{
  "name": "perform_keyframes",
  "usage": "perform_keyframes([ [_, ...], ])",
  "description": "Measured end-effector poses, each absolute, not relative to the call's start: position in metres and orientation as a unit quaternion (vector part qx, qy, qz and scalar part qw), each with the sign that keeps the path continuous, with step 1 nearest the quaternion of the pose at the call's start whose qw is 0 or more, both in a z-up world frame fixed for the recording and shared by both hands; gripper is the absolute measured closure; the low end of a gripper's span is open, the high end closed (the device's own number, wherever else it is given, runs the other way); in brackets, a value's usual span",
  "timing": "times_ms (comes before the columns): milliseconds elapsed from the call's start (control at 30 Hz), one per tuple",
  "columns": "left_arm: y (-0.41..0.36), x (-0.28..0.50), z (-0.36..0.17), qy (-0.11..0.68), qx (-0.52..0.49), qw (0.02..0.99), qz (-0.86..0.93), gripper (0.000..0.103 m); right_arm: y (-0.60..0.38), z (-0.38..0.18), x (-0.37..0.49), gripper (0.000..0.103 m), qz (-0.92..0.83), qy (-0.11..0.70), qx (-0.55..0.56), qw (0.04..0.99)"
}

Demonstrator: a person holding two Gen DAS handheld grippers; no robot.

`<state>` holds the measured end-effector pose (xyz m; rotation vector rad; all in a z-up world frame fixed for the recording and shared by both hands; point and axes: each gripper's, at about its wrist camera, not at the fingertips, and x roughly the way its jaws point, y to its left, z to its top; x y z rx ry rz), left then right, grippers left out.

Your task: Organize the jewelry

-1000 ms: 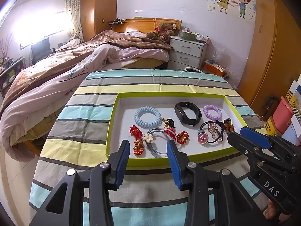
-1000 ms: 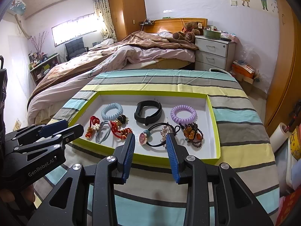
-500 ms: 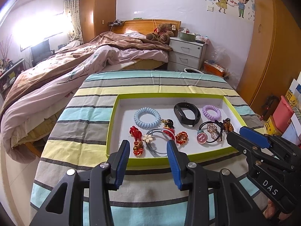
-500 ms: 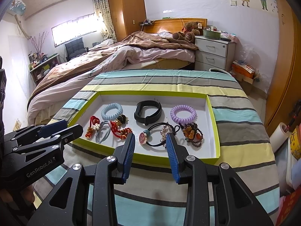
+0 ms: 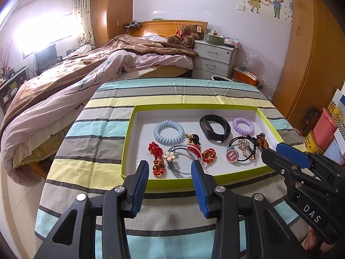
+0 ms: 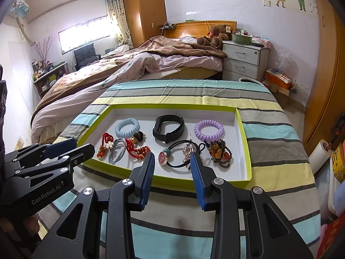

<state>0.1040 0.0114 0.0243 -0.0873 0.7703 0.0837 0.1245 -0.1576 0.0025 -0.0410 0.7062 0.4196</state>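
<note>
A shallow white tray with a lime-green rim [image 5: 194,105] [image 6: 172,106] lies on the striped table. In it are a blue coil hair tie [image 5: 168,132] [image 6: 127,127], a black wristband [image 5: 214,127] [image 6: 168,127], a purple coil tie [image 5: 243,126] [image 6: 208,130], red knotted charms [image 5: 158,158] [image 6: 138,150], a flower hair tie [image 5: 170,156], a black tie with a pink disc [image 5: 232,155] [image 6: 162,157] and a beaded bracelet [image 6: 220,153]. My left gripper [image 5: 170,164] [image 6: 83,145] is open and empty over the tray's near rim. My right gripper [image 6: 172,157] [image 5: 271,150] is open and empty there too.
The table [image 5: 172,90] wears a striped cloth in blue, grey and yellow. An unmade bed [image 5: 86,69] lies behind and to the left, a white nightstand [image 5: 213,60] behind. Wooden wardrobes [image 5: 312,64] and boxes stand on the right.
Both grippers have stayed open and nearly still. The left wrist view has shifted very slightly. The jewelry has not moved.
</note>
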Motion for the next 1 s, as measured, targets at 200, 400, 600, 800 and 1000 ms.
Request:
perform_keyframes([
  [200,0.0112,0.1039,0.0240,0.374,-0.042,0.925,0.039,0.062,-0.1581,0.0024,0.1246,0.068,0.204,0.344,-0.021,0.916],
  [400,0.0132,0.1036,0.0221,0.374,-0.045,0.926,0.033,0.062,-0.1582,0.0022,0.1246,0.068,0.203,0.344,-0.021,0.916],
  [600,0.0134,0.1032,0.0223,0.374,-0.044,0.926,0.035,0.062,-0.1585,0.0016,0.1241,0.068,0.203,0.344,-0.020,0.917],
  [800,0.0135,0.1032,0.0225,0.374,-0.044,0.926,0.036,0.062,-0.1584,0.0018,0.1239,0.068,0.203,0.344,-0.021,0.917],
  [1000,0.0137,0.1020,0.0227,0.374,-0.044,0.925,0.039,0.062,-0.1584,0.0018,0.1240,0.068,0.203,0.345,-0.021,0.916],
])
